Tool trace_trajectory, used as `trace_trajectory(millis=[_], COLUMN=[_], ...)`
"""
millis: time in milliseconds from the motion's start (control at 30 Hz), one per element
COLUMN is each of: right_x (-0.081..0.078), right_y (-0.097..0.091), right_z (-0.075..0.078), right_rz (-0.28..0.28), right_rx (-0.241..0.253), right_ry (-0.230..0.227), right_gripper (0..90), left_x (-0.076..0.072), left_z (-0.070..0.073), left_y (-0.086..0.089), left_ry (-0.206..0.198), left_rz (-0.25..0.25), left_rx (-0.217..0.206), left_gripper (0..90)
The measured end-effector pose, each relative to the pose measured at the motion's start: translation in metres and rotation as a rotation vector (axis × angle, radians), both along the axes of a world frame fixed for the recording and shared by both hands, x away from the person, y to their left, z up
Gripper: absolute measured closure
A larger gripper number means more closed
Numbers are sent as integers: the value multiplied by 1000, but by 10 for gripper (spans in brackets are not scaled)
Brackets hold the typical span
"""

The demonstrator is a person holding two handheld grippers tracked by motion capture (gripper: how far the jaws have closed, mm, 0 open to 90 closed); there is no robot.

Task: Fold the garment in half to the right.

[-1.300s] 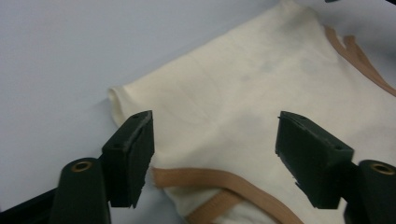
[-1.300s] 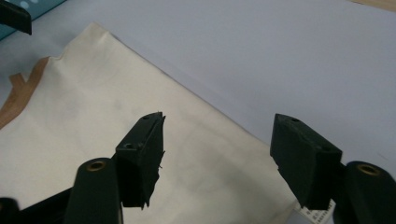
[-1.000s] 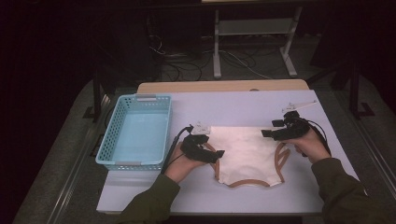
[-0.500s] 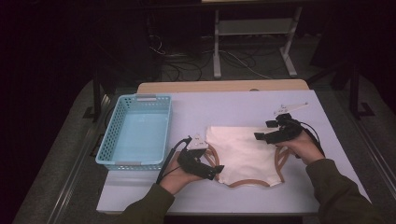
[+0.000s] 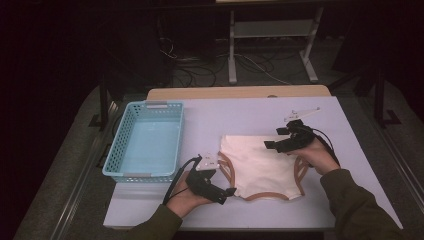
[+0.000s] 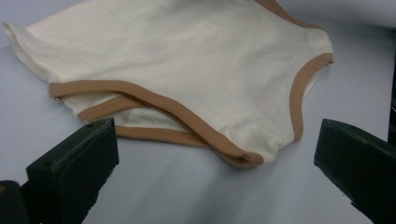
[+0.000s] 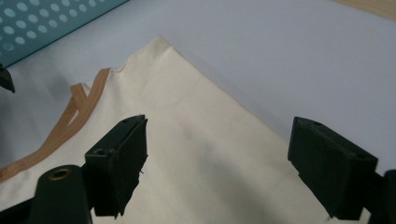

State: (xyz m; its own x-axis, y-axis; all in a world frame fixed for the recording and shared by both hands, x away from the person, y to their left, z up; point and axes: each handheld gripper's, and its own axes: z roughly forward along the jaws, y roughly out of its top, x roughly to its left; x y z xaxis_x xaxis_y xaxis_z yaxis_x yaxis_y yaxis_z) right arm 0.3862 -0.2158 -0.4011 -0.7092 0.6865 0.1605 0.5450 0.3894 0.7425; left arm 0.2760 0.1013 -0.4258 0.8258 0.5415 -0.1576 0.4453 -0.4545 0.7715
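Observation:
A cream garment (image 5: pixel 260 167) with tan trim lies flat on the lavender table (image 5: pixel 240 115). My left gripper (image 5: pixel 227 192) sits low at its near left corner. In the left gripper view the jaws (image 6: pixel 215 172) stand wide apart with the trimmed corner of the garment (image 6: pixel 187 70) just beyond them. They have just been opening and hold nothing. My right gripper (image 5: pixel 272 145) hovers over the garment's far right part. Its jaws (image 7: pixel 233 158) are open above the cream cloth (image 7: pixel 187 107) after widening a little, and nothing is gripped.
A light blue plastic basket (image 5: pixel 112 150) stands left of the garment, and its perforated wall (image 7: pixel 37 28) shows in the right gripper view. A wooden strip (image 5: pixel 240 92) runs along the table's far edge. Beyond it are dark floor, cables and a metal stand.
My left gripper has drawn back from the garment's left edge towards the near corner, and its jaws stand wider. My right gripper has shifted left over the garment.

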Motion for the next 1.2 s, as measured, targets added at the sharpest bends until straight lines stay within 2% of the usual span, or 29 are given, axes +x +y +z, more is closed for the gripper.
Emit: trace_trajectory(millis=[33,100,233,333,400,533,667,967,1000,1167,1200], right_x=[1,2,6,9,10,15,19,29,30,36,37], right_y=[2,7,17,27,33,44,56,85,88,102,105], right_z=[0,1,1,2,3,3,3,-1,-2,-5,-5], right_rz=[1,6,12,22,23,34,44,66,73,84,89], right_rx=[1,2,-4,-10,-13,-19,-22,-27,-31,-43,-48], right_ry=[1,0,-1,-3,-1,-1,6,21,28,32,33], right_gripper=[196,198,203,213,220,236,257,326,336,390,405], left_x=[-1,-4,-9,-12,-12,-12,-10,-11,-11,-11,-11], left_z=[0,-1,-1,-3,-4,-4,-4,-4,-5,-5,-5], left_y=[2,2,6,7,8,7,9,8,7,8,7], left_ry=[-5,-1,-13,-6,-10,-14,-23,-18,-13,-14,-12], left_rz=[-10,-6,-16,-5,-13,-12,-36,-42,-32,-41,-30], left_rx=[13,4,23,11,28,36,68,70,58,69,59], left_gripper=[0,0,0,0,0,0,0,0,0,0,0])
